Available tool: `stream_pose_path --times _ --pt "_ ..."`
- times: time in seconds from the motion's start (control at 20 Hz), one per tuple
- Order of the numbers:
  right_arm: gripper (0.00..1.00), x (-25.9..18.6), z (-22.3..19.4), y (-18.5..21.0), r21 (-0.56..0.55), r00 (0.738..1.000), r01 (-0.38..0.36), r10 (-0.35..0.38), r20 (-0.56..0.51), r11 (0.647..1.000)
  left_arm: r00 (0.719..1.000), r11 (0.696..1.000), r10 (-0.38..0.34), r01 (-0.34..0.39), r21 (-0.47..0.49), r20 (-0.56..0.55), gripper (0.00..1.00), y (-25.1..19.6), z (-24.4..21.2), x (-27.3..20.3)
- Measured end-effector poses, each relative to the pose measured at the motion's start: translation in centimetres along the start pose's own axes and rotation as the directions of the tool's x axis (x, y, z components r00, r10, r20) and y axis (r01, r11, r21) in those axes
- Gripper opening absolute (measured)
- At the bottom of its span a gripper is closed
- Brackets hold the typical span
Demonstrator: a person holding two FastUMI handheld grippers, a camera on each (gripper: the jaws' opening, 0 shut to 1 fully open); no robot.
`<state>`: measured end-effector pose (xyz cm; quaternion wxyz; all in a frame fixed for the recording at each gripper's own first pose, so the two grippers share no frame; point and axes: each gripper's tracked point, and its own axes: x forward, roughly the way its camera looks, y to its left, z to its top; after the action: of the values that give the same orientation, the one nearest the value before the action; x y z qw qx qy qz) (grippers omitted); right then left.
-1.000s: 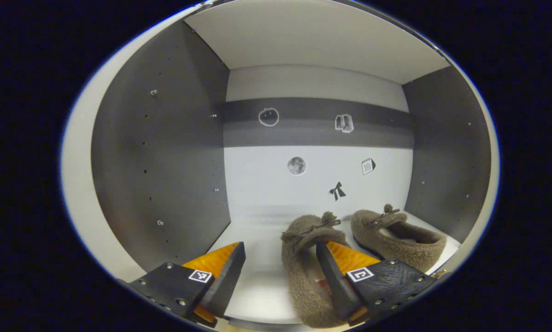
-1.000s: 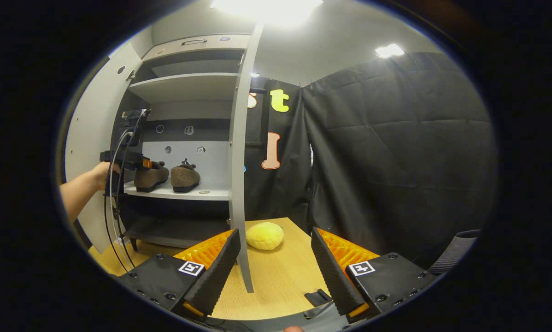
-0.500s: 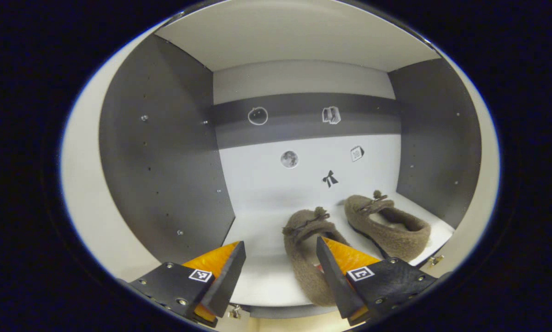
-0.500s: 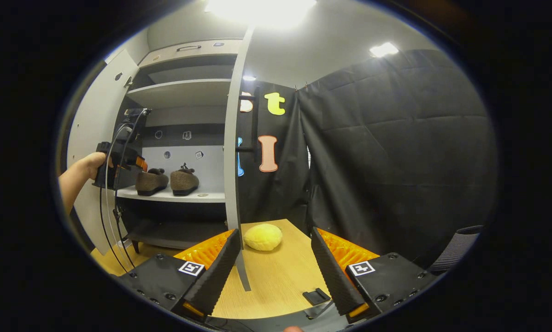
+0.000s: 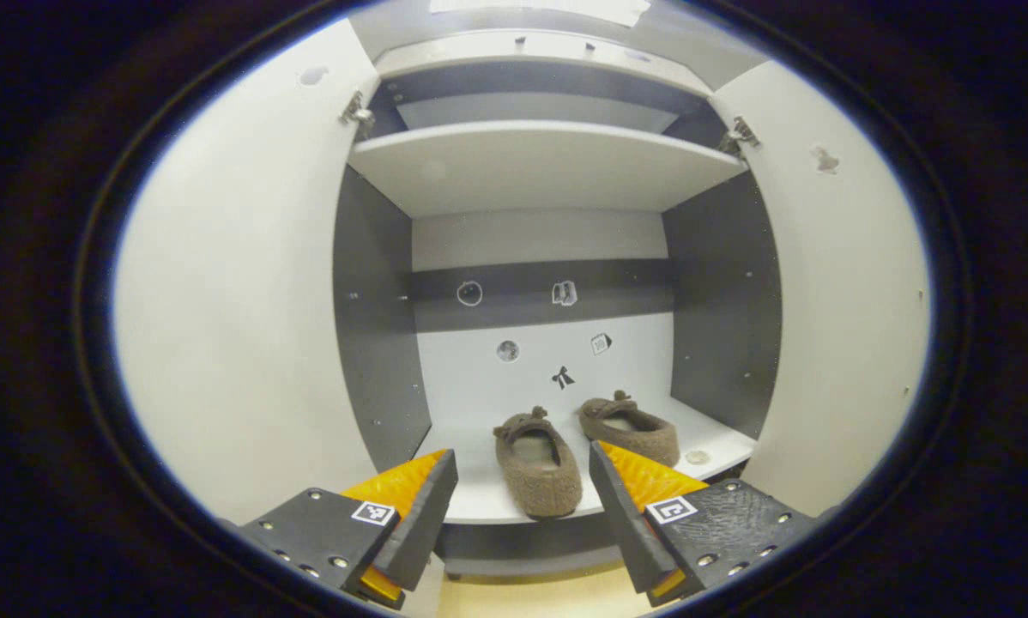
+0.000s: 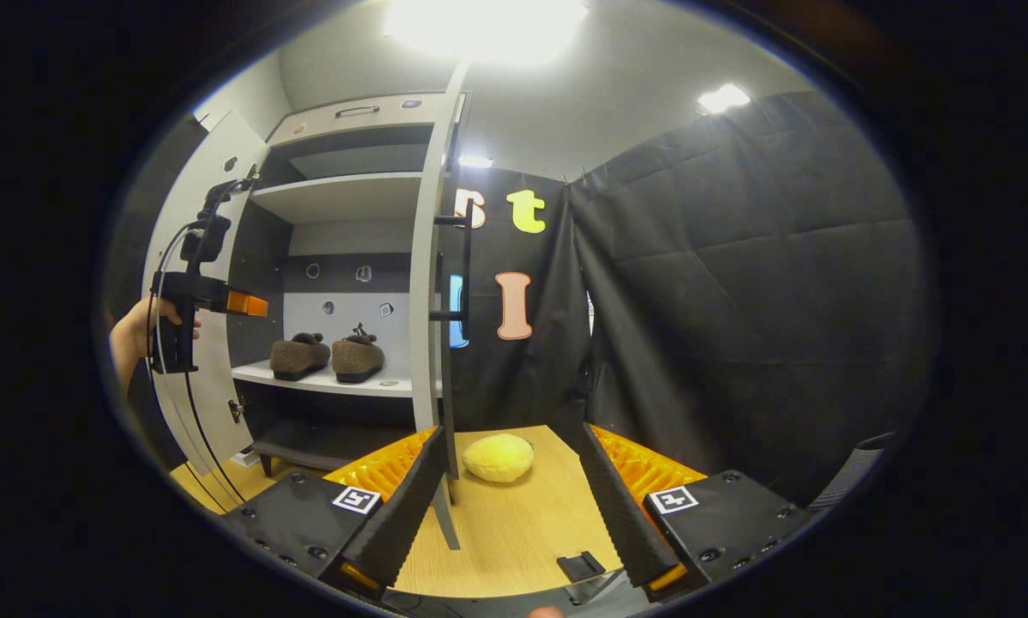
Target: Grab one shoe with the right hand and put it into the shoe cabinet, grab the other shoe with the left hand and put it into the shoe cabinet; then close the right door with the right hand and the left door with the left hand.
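My left gripper [image 5: 523,506] hangs in front of the shoe cabinet [image 5: 548,163], out past its front edge, with its fingers spread wide and nothing between them. Both shoes sit side by side on the cabinet's middle shelf [image 5: 480,502]. In the left gripper view, the nearer shoe [image 5: 537,463] lies straight ahead between my fingers, beyond their tips, its heel near the shelf's front edge and its toe toward the back panel. The other shoe [image 5: 630,427] is just beside it, on the side of the cabinet's right door [image 5: 840,326], set slightly deeper and angled. A small round thing [image 5: 697,457] lies on the shelf near that second shoe; I cannot tell what it is. The left door [image 5: 239,300] and the right door both stand open.

In the right gripper view, my right gripper [image 6: 510,506] is also spread apart and empty, held over the wooden floor [image 6: 514,524] well away from the shelf. The right door's edge [image 6: 424,343] runs up just beyond its fingertips, and a yellow plush ball [image 6: 498,457] rests on the floor by the foot of that door. In this view my left hand [image 6: 141,330] holds the left gripper [image 6: 244,303] out in front of the cabinet, above shelf level, apart from the two shoes [image 6: 329,358].
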<state>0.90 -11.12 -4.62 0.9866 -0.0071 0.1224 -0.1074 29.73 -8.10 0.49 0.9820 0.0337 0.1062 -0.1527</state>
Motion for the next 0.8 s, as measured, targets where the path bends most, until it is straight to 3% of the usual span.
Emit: stream_pose_path --times 0.4,0.6,0.7,0.8 --pt "0.98 0.6 1.8 -2.9 0.041 0.997 -0.077 0.077 0.008 0.996 0.998 0.998 0.061 -0.06 -0.027 0.034 0.96 -0.5 -1.5 -12.4" --pt "0.97 1.8 2.7 -3.8 0.076 0.996 -0.091 0.09 0.005 0.993 0.991 0.99 0.124 -0.122 -0.065 0.04 0.96 1.2 -3.0 -18.1" --pt "0.92 2.2 3.1 -3.8 0.093 0.996 -0.094 0.094 0.01 0.991 0.987 0.986 0.152 -0.148 -0.075 0.044 0.96 2.5 -3.8 -20.5" --pt "0.97 2.9 4.2 -4.0 0.092 0.995 -0.094 0.092 0.024 0.991 0.982 0.981 0.182 -0.178 -0.075 0.044 0.96 4.1 -4.3 -22.5"
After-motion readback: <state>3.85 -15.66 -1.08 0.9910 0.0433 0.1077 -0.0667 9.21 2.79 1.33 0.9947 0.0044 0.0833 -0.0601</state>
